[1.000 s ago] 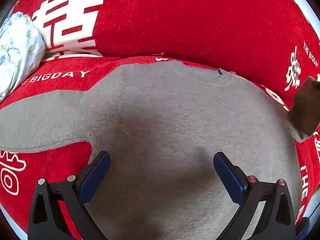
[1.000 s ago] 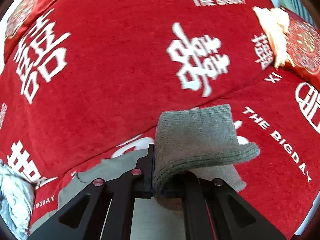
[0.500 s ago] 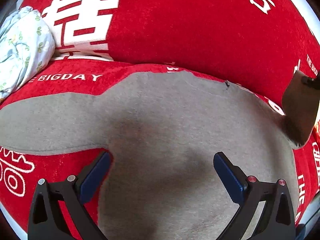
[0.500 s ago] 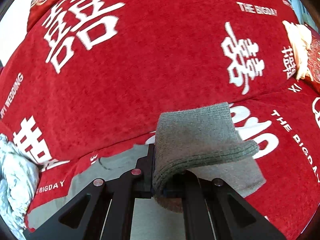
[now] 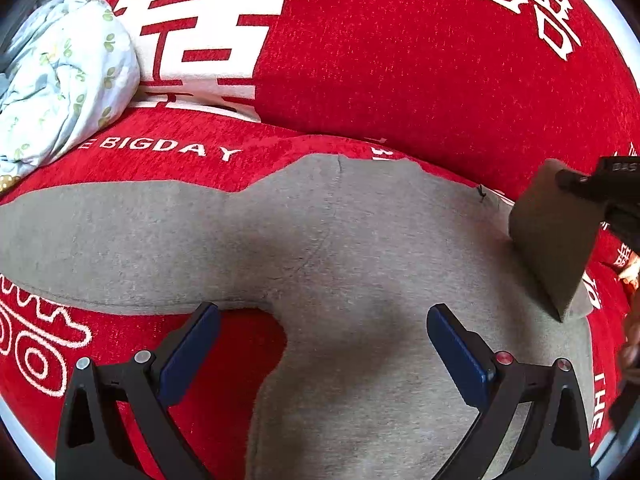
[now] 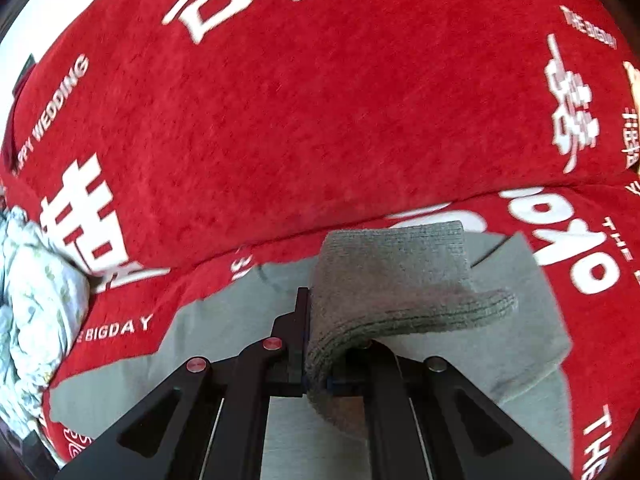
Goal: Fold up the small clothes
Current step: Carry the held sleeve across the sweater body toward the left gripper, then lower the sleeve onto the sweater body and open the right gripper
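Observation:
A small grey long-sleeved top (image 5: 340, 248) lies flat on a red sofa seat, its left sleeve (image 5: 100, 240) stretched out to the left. My left gripper (image 5: 322, 344) is open and empty just above the body of the top. My right gripper (image 6: 336, 344) is shut on the ribbed cuff (image 6: 384, 280) of the right sleeve and holds it lifted over the garment. In the left wrist view that raised sleeve (image 5: 552, 232) and the right gripper (image 5: 608, 196) show at the right edge.
The red sofa cover (image 5: 400, 72) with white lettering rises as a backrest behind the top. A crumpled pale floral cloth (image 5: 60, 80) sits at the far left of the seat, also in the right wrist view (image 6: 32, 300).
My right gripper has carried the sleeve cuff up and leftward over the top. My left gripper has drifted to the left, so the left sleeve and armpit now show between its fingers.

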The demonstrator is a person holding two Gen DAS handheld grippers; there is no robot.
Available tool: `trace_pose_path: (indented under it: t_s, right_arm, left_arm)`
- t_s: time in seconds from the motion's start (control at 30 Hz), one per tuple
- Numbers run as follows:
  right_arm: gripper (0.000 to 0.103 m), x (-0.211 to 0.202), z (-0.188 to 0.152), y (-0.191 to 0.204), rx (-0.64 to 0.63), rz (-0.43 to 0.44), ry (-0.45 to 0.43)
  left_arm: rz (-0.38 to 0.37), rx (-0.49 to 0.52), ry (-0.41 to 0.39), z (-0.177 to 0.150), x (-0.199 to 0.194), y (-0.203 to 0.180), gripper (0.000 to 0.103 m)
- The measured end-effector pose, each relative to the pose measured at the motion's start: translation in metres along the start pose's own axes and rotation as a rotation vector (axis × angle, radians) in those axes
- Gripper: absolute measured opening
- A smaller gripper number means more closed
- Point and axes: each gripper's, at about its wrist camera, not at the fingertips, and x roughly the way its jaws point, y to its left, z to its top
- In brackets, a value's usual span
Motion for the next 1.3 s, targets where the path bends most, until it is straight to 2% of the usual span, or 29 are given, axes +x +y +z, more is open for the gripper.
trace_pose_path:
  t_s: [0.53,0.77,1.0,1.13,1.2,1.23,1.27,1.3]
  right_arm:
    - [0.006,0.054,-0.048,0.058,-0.119,0.034,0.116]
    - [0.006,0.065,-0.064,0.081,-0.225,0.000,0.120]
    - [0.006,0.076,-0.074,0.095,-0.307,-0.079,0.105]
    - [0.011,0.084,-0.081,0.105,-0.341,-0.093,0.111]
    - [0.023,0.086,-0.085,0.111,-0.359,-0.067,0.117]
    - [0.044,0.085,-0.086,0.115,-0.374,-0.039,0.122]
    - [0.070,0.083,-0.088,0.120,-0.393,0.004,0.128]
    - [0.078,0.079,-0.089,0.125,-0.409,0.054,0.128]
  left_arm:
    - [-0.009,-0.032,-0.004,0.002,-0.002,0.021,0.103]
    - [-0.008,-0.072,-0.022,0.008,-0.008,0.037,0.103]
    - [-0.028,-0.134,-0.030,0.013,-0.012,0.055,0.103]
    - [-0.051,-0.157,-0.042,0.015,-0.015,0.058,0.103]
    - [-0.063,-0.172,-0.053,0.015,-0.018,0.062,0.103]
    - [-0.069,-0.182,-0.062,0.016,-0.020,0.065,0.103]
    - [-0.071,-0.190,-0.068,0.016,-0.021,0.067,0.103]
    - [-0.076,-0.207,-0.080,0.017,-0.024,0.072,0.103]
